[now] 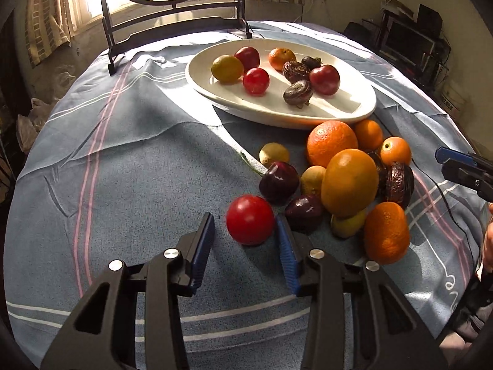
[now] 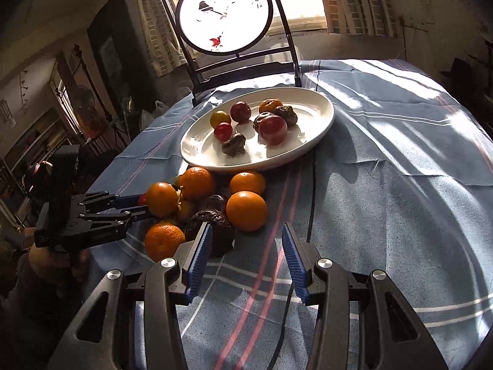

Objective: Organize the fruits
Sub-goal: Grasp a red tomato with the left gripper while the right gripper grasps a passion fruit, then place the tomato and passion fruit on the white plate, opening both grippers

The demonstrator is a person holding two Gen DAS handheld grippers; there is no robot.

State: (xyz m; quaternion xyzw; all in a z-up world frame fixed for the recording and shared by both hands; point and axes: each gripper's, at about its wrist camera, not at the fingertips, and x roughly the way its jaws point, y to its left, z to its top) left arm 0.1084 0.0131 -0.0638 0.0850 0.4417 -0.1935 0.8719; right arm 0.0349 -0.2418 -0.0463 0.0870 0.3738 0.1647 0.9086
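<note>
The left gripper (image 1: 246,240) gapes wide around a red tomato (image 1: 250,219), gripping nothing; the fruit pile (image 1: 348,178) sits at two o'clock, the white plate (image 1: 354,114) at twelve. The right gripper (image 2: 246,259) hangs open, empty. Closing off-centre could squirt the round tomato sideways into the pile.

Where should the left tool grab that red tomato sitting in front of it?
Close across the red tomato's widest middle, coming straight ahead from the near side. It is round, and the open left tool already flanks it; the dark fruit crowds its right.
</note>
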